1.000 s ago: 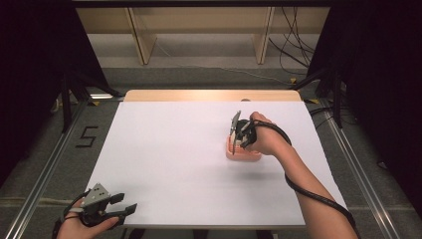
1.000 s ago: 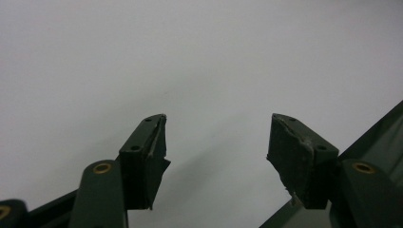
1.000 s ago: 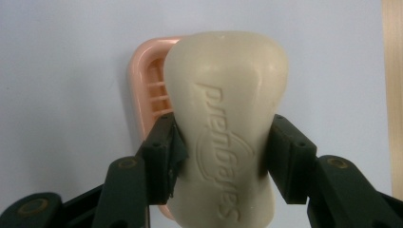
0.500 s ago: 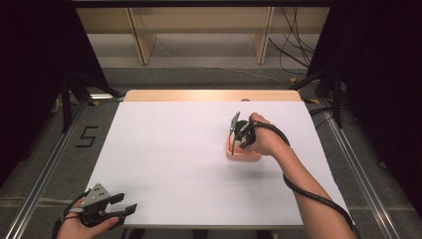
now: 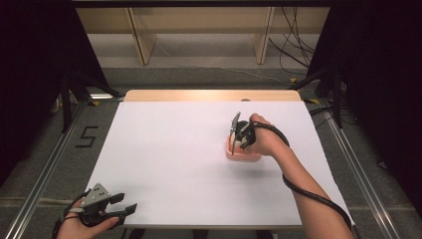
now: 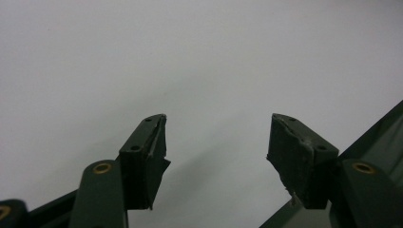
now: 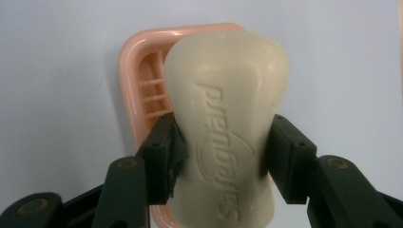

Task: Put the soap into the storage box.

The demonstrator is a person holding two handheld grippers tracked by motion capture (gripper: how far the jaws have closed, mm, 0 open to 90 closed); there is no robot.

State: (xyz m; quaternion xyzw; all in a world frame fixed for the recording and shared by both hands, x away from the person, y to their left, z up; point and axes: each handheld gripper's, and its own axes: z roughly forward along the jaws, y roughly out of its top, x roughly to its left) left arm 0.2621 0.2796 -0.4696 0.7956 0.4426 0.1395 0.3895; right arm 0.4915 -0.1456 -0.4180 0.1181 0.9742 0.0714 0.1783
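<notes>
Nearest you, your left gripper (image 5: pixel 107 206) rests at the near left corner of the white surface (image 5: pixel 164 149), far from the soap dish. Its jaws stand wide apart with nothing between them, as the left gripper view shows over bare white.

Farther out, right of the surface's middle, your right gripper (image 7: pixel 221 159) has its jaws closed on the waist of the cream soap bar (image 7: pixel 225 118), one jaw on each long side. The bar's long axis runs straight away from the jaws, along the gripper's own line, and its embossed face is turned up toward the camera.

Directly behind and under the bar sits the pink soap dish (image 7: pixel 142 80), its slatted floor showing to the bar's left. The dish's length lines up with the bar's, so the two already match in direction. I can't tell whether the bar touches the dish or hangs just over it. In the high view the dish (image 5: pixel 243 155) lies right beneath your right hand.
</notes>
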